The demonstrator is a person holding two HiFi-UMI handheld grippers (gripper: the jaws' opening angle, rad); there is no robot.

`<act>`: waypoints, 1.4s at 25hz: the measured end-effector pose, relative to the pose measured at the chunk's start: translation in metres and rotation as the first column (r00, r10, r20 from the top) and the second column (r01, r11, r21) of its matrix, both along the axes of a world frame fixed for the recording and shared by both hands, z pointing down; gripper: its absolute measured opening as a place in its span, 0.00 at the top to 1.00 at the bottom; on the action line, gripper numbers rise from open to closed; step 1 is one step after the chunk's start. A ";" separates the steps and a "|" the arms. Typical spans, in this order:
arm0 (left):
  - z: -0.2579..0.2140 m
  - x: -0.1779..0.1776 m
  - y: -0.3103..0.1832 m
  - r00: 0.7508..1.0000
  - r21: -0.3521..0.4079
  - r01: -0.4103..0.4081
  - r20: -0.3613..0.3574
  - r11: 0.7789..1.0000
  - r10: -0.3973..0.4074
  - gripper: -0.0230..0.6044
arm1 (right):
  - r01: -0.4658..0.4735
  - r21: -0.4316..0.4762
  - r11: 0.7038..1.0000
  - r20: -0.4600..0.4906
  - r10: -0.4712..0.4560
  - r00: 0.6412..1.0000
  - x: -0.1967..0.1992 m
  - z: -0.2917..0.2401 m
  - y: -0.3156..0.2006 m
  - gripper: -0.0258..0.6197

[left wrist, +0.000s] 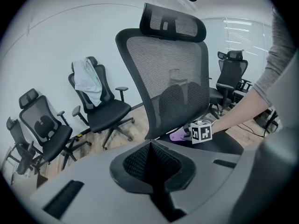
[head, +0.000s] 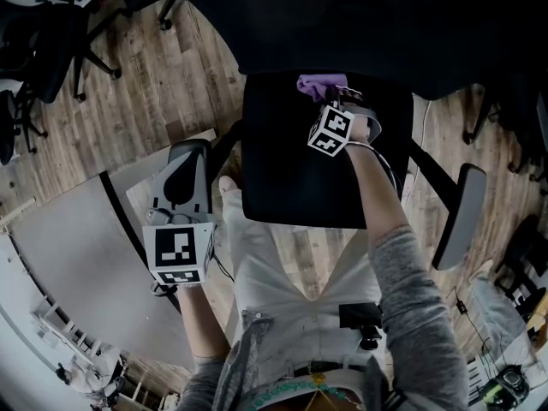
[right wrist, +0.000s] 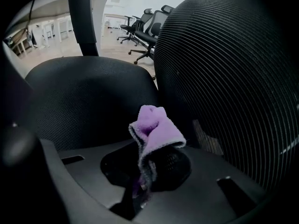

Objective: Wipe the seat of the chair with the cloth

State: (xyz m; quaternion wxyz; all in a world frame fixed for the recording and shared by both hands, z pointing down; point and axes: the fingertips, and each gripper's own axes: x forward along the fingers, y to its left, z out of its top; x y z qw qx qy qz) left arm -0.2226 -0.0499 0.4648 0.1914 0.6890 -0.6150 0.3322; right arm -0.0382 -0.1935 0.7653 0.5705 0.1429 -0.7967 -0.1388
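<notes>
The black mesh chair seat (head: pixel 291 165) lies below me, with its backrest (left wrist: pixel 173 73) upright behind it. My right gripper (head: pixel 338 99) reaches over the seat's back edge, shut on a bunched purple cloth (head: pixel 320 85). In the right gripper view, the cloth (right wrist: pixel 155 130) sticks up out of that gripper (right wrist: pixel 142 178), just above the seat (right wrist: pixel 88 101) and close to the backrest (right wrist: pixel 233 78). My left gripper (head: pixel 186 154) hangs left of the seat, shut and with nothing in it. From the left gripper (left wrist: pixel 152 157), the cloth (left wrist: pixel 177 135) shows at the foot of the backrest.
The chair's right armrest (head: pixel 459 217) juts out beside the seat. Several other black office chairs stand on the wooden floor (head: pixel 163 67); one carries a white garment (left wrist: pixel 88 80). A pale rounded table top (head: pixel 77 247) is at my left.
</notes>
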 end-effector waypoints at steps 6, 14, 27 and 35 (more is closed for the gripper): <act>-0.001 0.001 -0.001 1.000 0.003 0.001 0.006 1.000 -0.001 0.95 | -0.031 -0.003 1.000 -0.010 0.031 0.999 0.019 0.000 -0.003 0.89; -0.001 0.001 -0.001 1.000 0.010 0.000 0.019 1.000 0.000 0.95 | -0.054 0.003 0.999 -0.018 0.054 0.998 0.038 0.002 -0.007 0.89; -0.002 0.002 -0.001 1.000 0.003 0.004 0.010 1.000 -0.004 0.95 | -0.075 -0.002 0.997 -0.043 0.074 0.996 0.062 0.000 -0.008 0.89; -0.001 0.002 -0.002 1.000 -0.004 0.006 -0.003 1.000 -0.006 0.95 | -0.087 0.017 0.996 -0.065 0.088 0.994 0.078 -0.002 -0.012 0.89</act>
